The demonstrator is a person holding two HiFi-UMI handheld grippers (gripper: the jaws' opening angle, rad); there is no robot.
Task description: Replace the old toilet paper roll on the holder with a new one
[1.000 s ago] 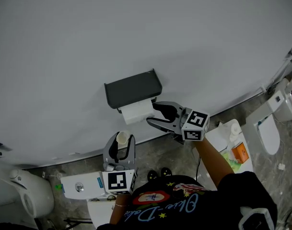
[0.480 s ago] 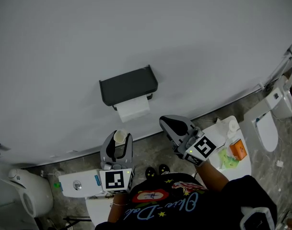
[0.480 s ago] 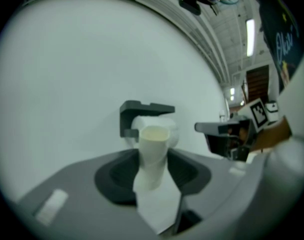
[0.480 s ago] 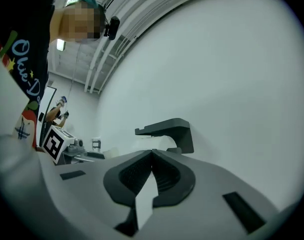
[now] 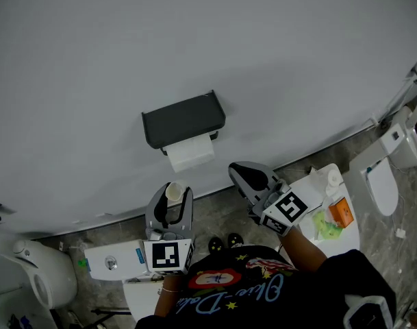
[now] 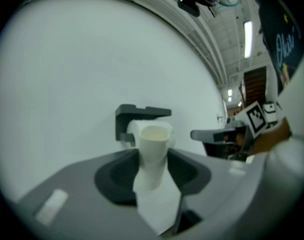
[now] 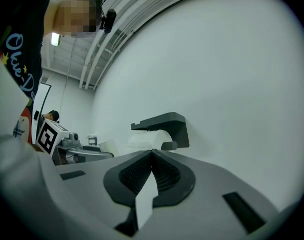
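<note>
We see the full paper roll (image 5: 190, 154) sitting in the dark wall holder (image 5: 184, 119). At six o'clock from it, our left gripper (image 5: 172, 201) clasps the bare cardboard tube (image 5: 174, 193) upright. At four o'clock, our right gripper (image 5: 238, 172) has its jaws pressed together, apart from the roll.

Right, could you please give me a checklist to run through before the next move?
1. Roll sits on the holder: ok, paper hangs below the cover.
2. Tube gripped in the left gripper jaws: ok.
3. Right gripper clear of the holder: ok, jaws shut.
4. Right jaws empty: cannot tell, a white sliver shows between them.
5. Roll seated on its spindle: cannot tell, the cover hides it.
</note>
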